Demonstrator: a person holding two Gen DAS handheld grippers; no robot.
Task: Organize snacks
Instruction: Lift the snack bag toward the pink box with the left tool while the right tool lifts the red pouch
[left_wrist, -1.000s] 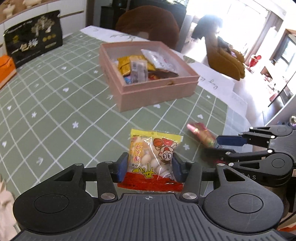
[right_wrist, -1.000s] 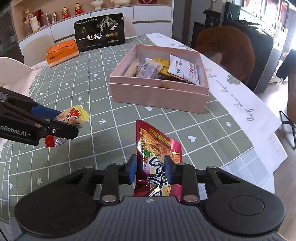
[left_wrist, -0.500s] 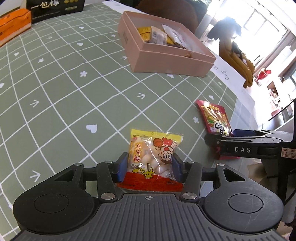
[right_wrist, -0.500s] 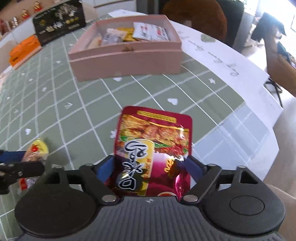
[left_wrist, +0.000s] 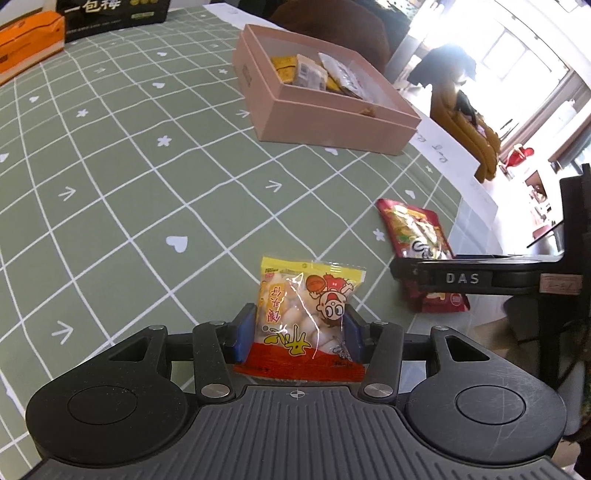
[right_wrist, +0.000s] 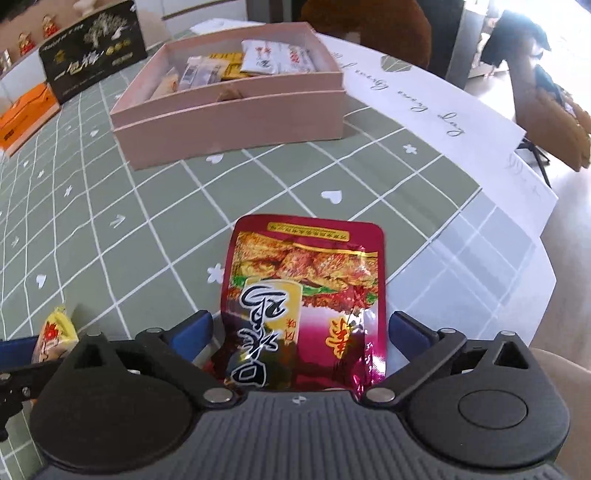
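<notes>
The table (left_wrist: 110, 184) with green grid-pattern cloth carries the pink rectangular cardboard box (right_wrist: 236, 110) of snacks. Right gripper (right_wrist: 299, 332) jaws are opening around the red foil pouch (right_wrist: 306, 295). Left gripper (left_wrist: 299, 332) grasps the yellow cartoon-printed plastic packet (left_wrist: 306, 314); only its view shows this grip.

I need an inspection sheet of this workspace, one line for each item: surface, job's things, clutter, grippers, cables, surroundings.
Surface: green grid tablecloth, with a white paper runner along one edge.
Job's things: pink box holding several snack packets; yellow snack bag; red foil pouch lying flat.
Clutter: black gift box and orange box at the far edge.
Grippers: left gripper shut on the yellow snack bag; right gripper opening, pads clear of the red foil pouch.
Cables: nothing seen.
Surroundings: brown chair, bright window.
</notes>
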